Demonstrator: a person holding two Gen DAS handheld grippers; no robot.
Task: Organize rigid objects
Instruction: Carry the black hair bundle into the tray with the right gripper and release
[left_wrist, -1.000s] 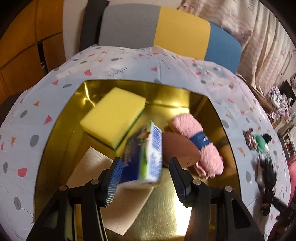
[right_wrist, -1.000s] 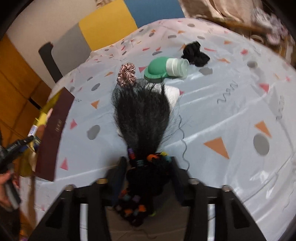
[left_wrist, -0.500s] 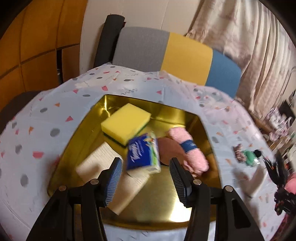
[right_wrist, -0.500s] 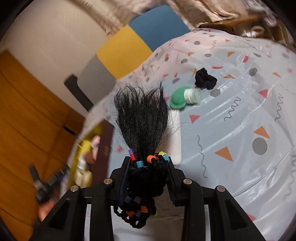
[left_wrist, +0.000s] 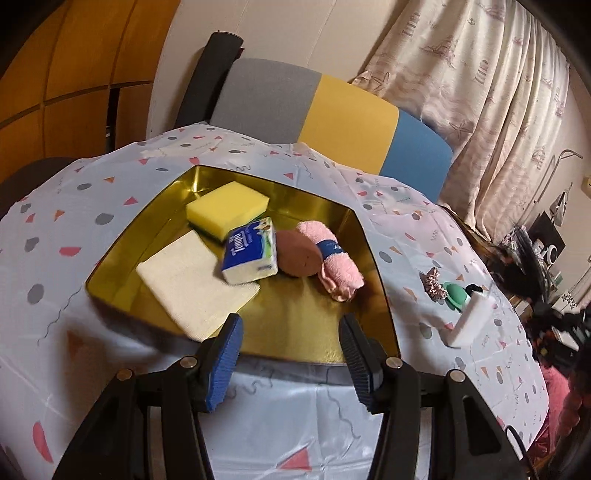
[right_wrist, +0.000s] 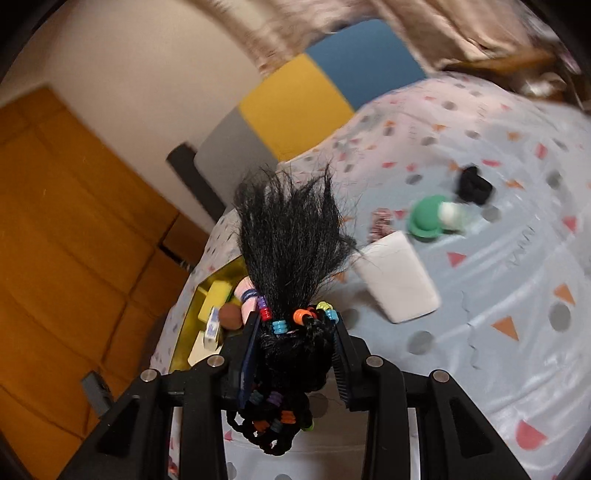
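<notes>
Left wrist view: your left gripper stands with its jaws apart and nothing between them, above the near rim of the gold tray. The tray sits on the patterned tablecloth. Inside it, at the far side, lies the yellow sponge; the blue-and-white tissue pack leans against the sponge's near edge and rests partly on the cream cloth. A brown round pad lies just right of the pack, touching the rolled pink towel with its blue band. Outside the tray, to the right on the cloth: a pink scrunchie, a green cap-shaped item and a white block, close together.

Right wrist view: your right gripper is clenched on the black hair piece, which carries coloured beads; the pads press its braided lower part and the loose hair fans up past the fingertips. It hangs clear of the table. Beyond it on the cloth lie the white block, the green cap-shaped item with a white top, a black scrunchie, and the pink scrunchie, somewhat blurred. The gold tray shows at the left, edge-on.
</notes>
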